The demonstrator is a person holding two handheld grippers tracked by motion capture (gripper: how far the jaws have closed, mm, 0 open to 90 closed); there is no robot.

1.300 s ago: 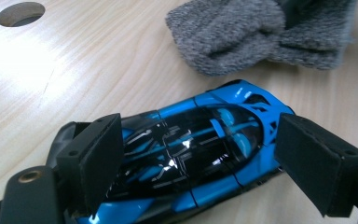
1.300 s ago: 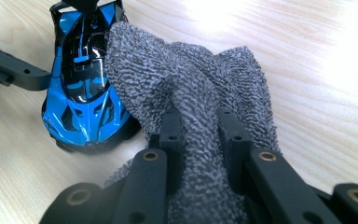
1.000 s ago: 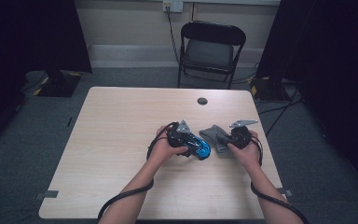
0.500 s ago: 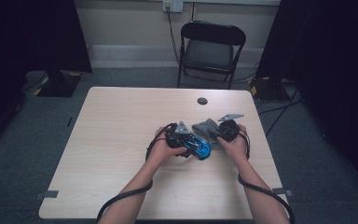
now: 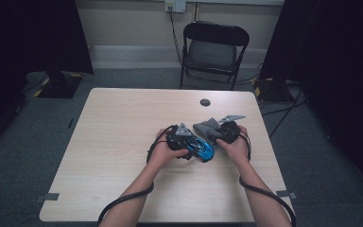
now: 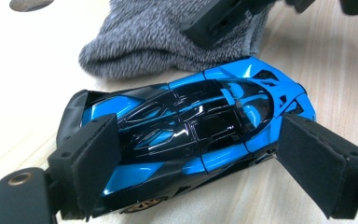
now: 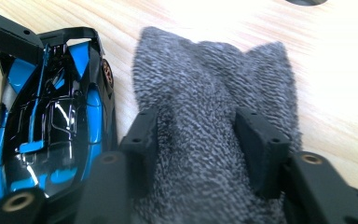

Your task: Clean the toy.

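Item: grey cloth, bunched between my right gripper jaws, which have just been opening; blue toy car, just left of it, gripped across by left gripper.

- In the left gripper view the left jaw covers part of the blue toy car's side, and the grey cloth's top is cut by the picture's edge.
- In the right gripper view the car runs off the bottom edge; the cloth hides the table beneath it.
- In the high view, both hands cover the gripper bodies.
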